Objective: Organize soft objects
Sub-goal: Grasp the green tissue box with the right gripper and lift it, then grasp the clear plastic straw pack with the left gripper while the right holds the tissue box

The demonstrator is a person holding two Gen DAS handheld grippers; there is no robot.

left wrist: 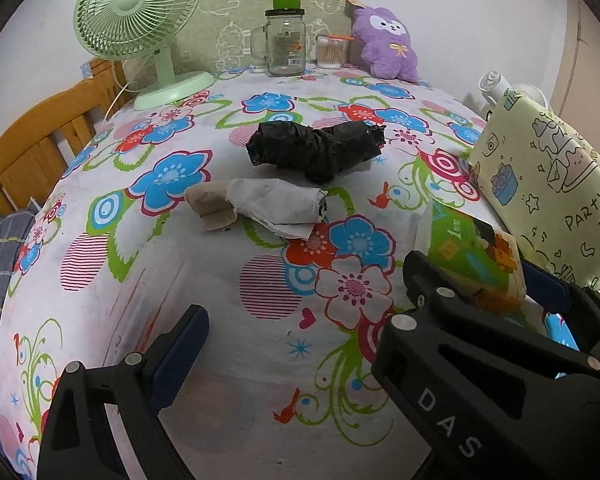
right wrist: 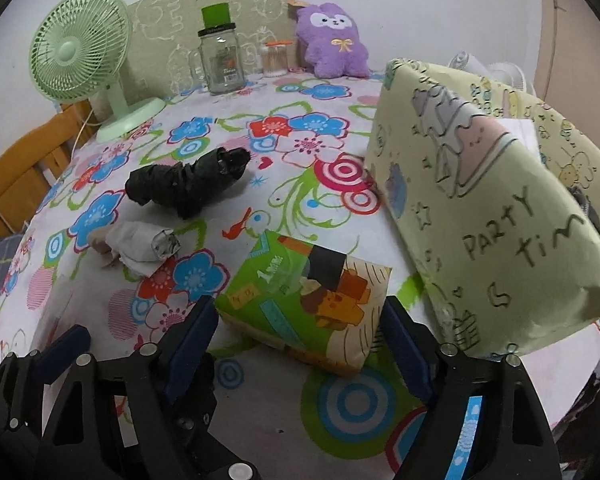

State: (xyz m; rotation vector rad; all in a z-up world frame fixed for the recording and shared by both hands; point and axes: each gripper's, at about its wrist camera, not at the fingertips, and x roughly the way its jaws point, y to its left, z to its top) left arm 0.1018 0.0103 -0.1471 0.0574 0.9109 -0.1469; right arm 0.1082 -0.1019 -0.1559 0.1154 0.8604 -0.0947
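Straddling tissue pack (right wrist: 306,308) with your right claw (right wrist: 300,340): jaws wide, pads either side, not yet pressing. Pack lies on flowered tabletop (right wrist: 340,216), near yellow bag (right wrist: 480,216). Risks: soft pack may squash or slip out; bag close, could get knocked. Left claw (left wrist: 296,360) wide, empty. Count: one tissue pack, one black bundle (left wrist: 316,148), one grey roll (left wrist: 276,204), one purple plush (left wrist: 386,44), one bag.

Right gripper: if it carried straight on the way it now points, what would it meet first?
Most likely the green tissue pack, lying straight ahead between the right gripper's open fingers. Depth is hard to judge in the fisheye view.
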